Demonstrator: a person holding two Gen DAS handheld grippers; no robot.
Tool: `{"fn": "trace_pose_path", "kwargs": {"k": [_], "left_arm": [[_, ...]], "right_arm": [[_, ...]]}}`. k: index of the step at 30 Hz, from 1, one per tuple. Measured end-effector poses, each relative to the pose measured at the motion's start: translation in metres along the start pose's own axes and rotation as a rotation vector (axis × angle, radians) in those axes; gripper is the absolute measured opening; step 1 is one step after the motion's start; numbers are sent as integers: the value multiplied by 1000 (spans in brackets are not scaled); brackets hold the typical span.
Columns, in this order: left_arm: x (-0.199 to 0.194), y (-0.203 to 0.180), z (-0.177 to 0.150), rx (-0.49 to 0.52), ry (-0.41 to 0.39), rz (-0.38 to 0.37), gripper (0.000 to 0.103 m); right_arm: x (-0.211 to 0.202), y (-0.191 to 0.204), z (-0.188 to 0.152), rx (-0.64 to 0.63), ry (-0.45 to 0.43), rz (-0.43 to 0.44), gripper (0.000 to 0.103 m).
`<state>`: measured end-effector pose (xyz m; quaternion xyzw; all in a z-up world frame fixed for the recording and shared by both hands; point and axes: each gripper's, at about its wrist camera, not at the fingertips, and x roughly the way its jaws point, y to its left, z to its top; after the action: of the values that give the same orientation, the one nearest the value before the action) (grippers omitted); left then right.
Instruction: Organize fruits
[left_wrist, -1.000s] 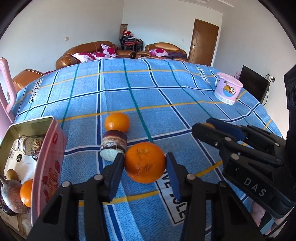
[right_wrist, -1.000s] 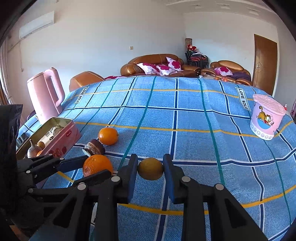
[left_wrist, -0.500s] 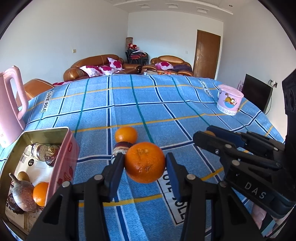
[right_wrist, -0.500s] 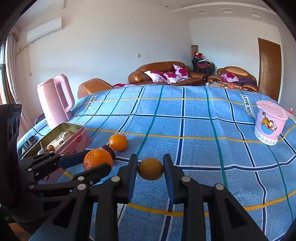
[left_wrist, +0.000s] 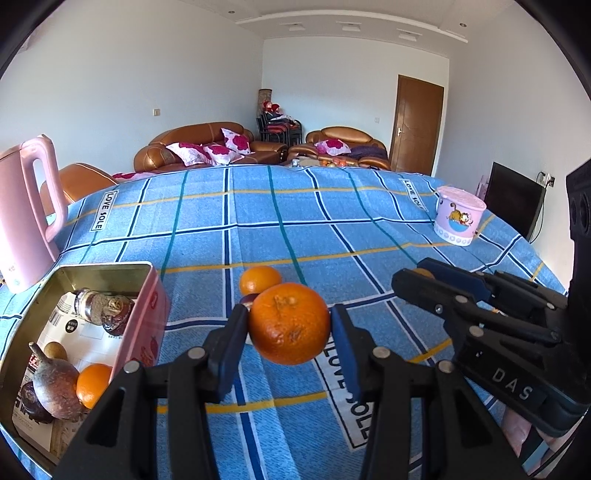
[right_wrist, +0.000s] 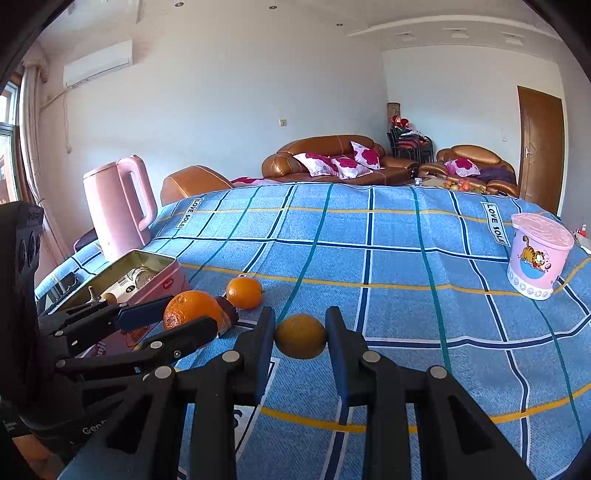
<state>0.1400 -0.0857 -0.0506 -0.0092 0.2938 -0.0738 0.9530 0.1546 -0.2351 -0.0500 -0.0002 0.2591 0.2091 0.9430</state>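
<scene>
Over the blue checked tablecloth (left_wrist: 369, 229) I hold 2 pieces of fruit clear of the table, 1 in each gripper. My left gripper (left_wrist: 290, 341) has its 2 fingers pressed against the sides of a big orange (left_wrist: 289, 323), closed only as far as the fruit's width allows. My right gripper (right_wrist: 300, 341) is clamped the same way on a smaller, duller yellow-brown fruit (right_wrist: 300, 336), narrower than the orange, so those fingers stand closer together.

Just beyond the big orange, a second orange (left_wrist: 259, 280) lies on the cloth, and a dark purple fruit (left_wrist: 248, 298) sits against it, mostly hidden behind my left fingers. From the right wrist camera I can see both of them just behind my left gripper (right_wrist: 184, 325), which sits to the left of my right one.

At my left stands an open pink tin (left_wrist: 146, 328). Inside it are a small orange (left_wrist: 93, 384), a brownish-purple fruit with a stem (left_wrist: 55, 389), a little brown round fruit (left_wrist: 55, 350), a darker fruit in the near corner, a small jar (left_wrist: 88, 306) and some printed paper. A pink kettle (left_wrist: 26, 218) stands behind the tin. Well apart, near the right edge of the table, is a pink lidded tub with a cartoon cat (left_wrist: 458, 216).
</scene>
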Motion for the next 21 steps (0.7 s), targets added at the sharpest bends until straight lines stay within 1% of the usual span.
{"fn": "trace_pose_path", "kwargs": {"k": [21], "left_arm": [[-15,-2,-1,8,-79,16,48]], "right_arm": [[-16,3,-1,-25,-77,2,30]]}}
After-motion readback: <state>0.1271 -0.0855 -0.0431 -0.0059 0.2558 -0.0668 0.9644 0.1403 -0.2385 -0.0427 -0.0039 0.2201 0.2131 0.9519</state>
